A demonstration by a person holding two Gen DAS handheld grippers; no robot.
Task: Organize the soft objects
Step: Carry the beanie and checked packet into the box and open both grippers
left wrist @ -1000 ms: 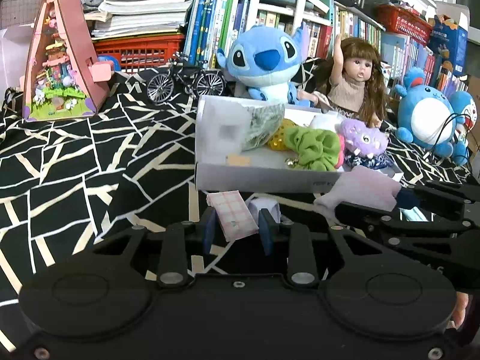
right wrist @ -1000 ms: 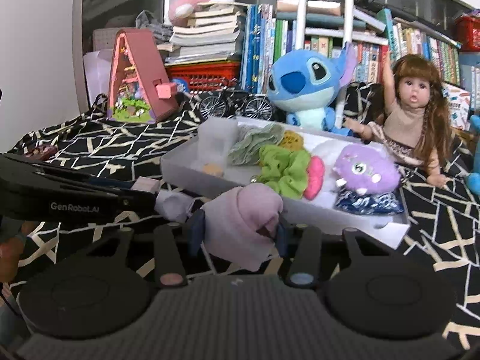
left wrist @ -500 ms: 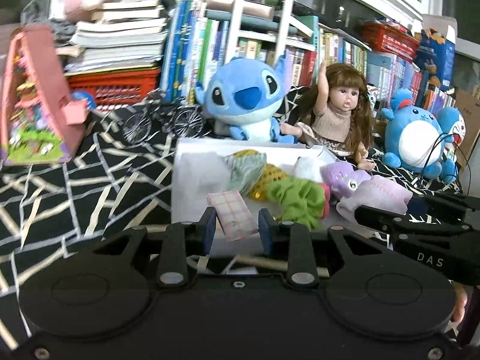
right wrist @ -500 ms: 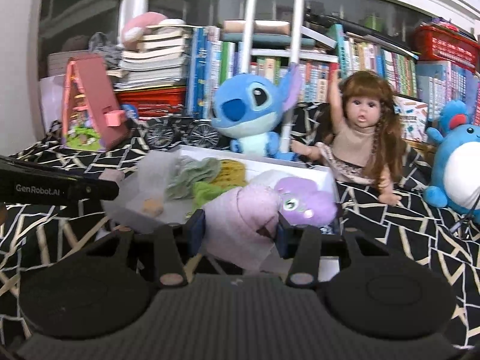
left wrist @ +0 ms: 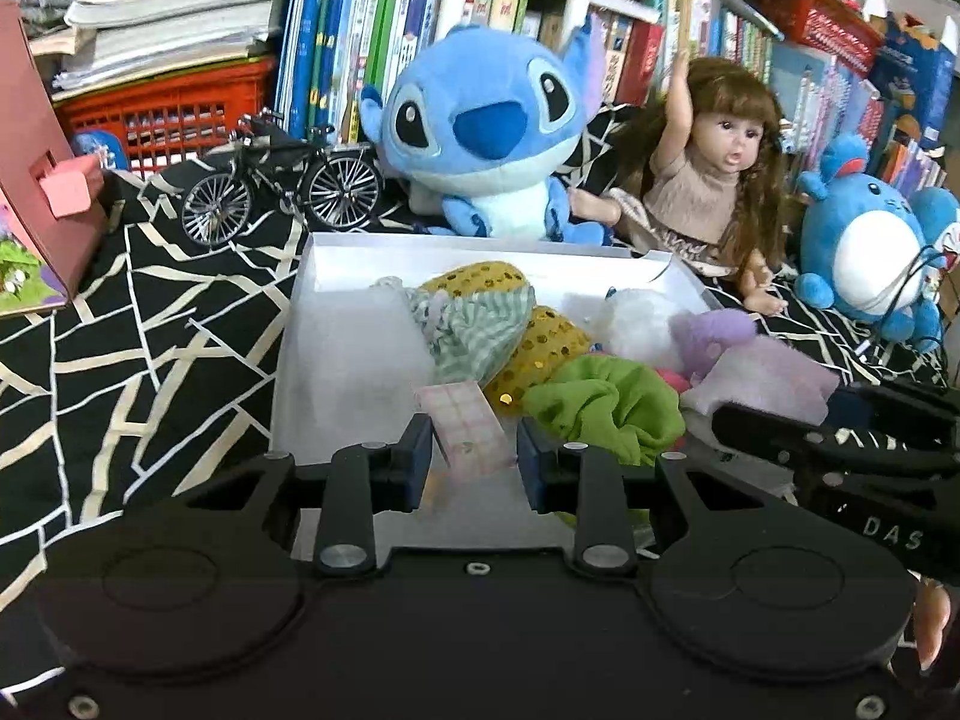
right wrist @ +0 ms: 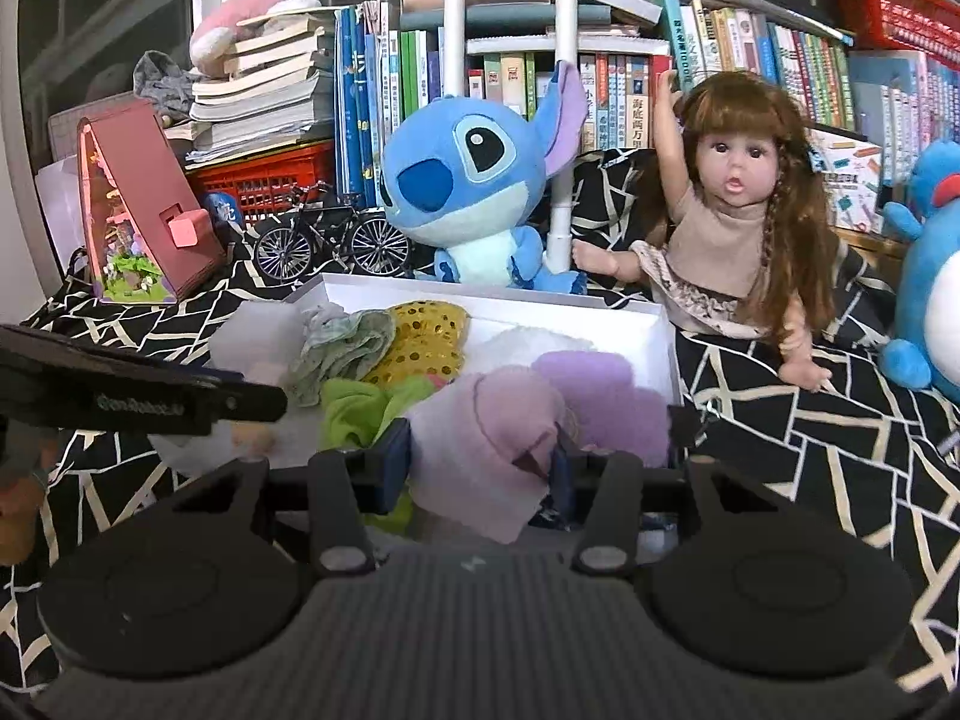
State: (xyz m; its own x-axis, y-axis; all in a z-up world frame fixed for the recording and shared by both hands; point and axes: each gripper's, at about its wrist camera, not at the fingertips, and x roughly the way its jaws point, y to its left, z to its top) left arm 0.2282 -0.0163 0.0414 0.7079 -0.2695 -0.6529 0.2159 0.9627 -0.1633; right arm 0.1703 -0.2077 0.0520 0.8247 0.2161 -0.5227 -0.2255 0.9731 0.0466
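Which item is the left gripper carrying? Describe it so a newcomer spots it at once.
Start at the white box on the black-and-cream patterned cloth, in front of the blue plush. At the box's near edge, the left gripper has its jaws shut on a small flat pink checked cloth. Unlike the green scrunchie and gold sequin piece beside it, it is pale, thin and gridded.

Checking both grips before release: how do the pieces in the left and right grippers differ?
The checked pink piece in the left gripper is flat, thin and patterned; the lilac cloth in the right gripper is plain, bulkier and crumpled. Both are clamped over the white box.
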